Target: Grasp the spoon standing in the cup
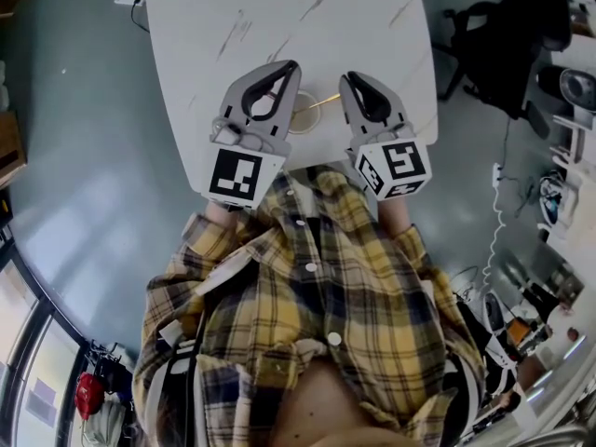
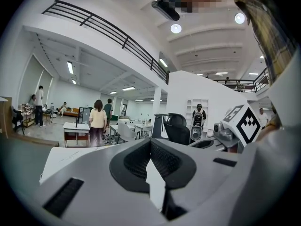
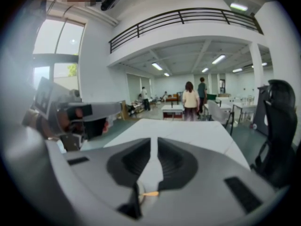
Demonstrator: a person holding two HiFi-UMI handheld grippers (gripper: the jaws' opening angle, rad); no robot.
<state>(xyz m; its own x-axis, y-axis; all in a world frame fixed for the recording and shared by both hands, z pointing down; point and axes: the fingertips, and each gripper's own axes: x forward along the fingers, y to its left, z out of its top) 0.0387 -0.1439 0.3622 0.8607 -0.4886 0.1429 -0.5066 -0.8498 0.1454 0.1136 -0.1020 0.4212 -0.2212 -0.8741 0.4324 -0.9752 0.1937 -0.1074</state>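
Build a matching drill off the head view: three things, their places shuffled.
1. pale round cup
2. thin golden spoon
3. black office chair

A. on the floor right of the white marble table
B. between the left gripper and the right gripper
C. in the cup, handle towards the right gripper

Pairs: 1-B, 2-C, 3-A
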